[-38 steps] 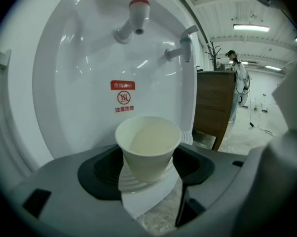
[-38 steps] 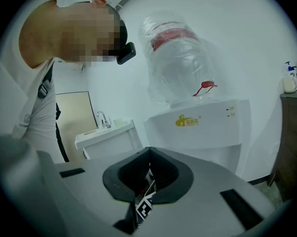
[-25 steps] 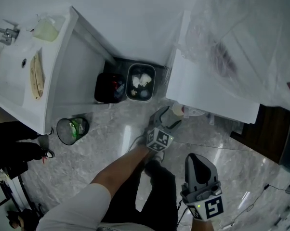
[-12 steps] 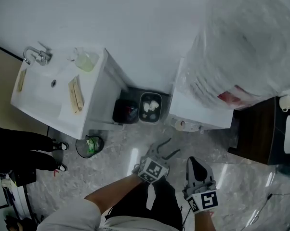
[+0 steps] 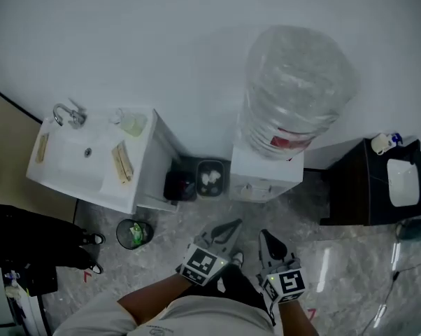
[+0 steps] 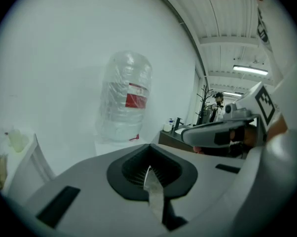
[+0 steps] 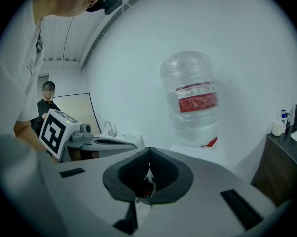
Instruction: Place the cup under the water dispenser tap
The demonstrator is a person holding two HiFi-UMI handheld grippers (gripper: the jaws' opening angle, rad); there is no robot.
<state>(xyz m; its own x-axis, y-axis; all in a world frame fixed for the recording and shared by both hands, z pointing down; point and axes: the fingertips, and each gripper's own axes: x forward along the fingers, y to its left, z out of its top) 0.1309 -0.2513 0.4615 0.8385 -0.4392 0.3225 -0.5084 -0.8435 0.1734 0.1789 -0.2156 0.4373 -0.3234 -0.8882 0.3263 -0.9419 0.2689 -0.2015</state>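
Water dispenser (image 5: 265, 175): white cabinet on the grey marbled floor (image 5: 336, 257), back against the white wall, with a large clear bottle (image 5: 298, 82) bearing a red label upended on its top. Cup (image 5: 255, 187): only a small pale shape at the front face of the dispenser, too small to tell more; neither gripper holds it. Left gripper (image 5: 228, 228): low in the head view, well short of the dispenser front and pointing toward it; jaws just closed and now together, nothing between them. Right gripper (image 5: 268, 238): just beside the left one and pointing the same way, jaws together, only a thin seam showing between them. Sink unit (image 5: 144, 173): white, left of the dispenser, with a tap (image 5: 69, 114) at its back edge and a pale soap bottle (image 5: 132, 123) at its back right corner. Black bin (image 5: 180, 185) and grey bin (image 5: 210, 178): side by side on the floor between sink unit and dispenser, the grey one holding white scraps. Mesh wastebasket (image 5: 133, 233): on the floor off the sink unit's front corner. Dark cabinet (image 5: 357, 194): right of the dispenser, carrying a white basin (image 5: 404, 183).
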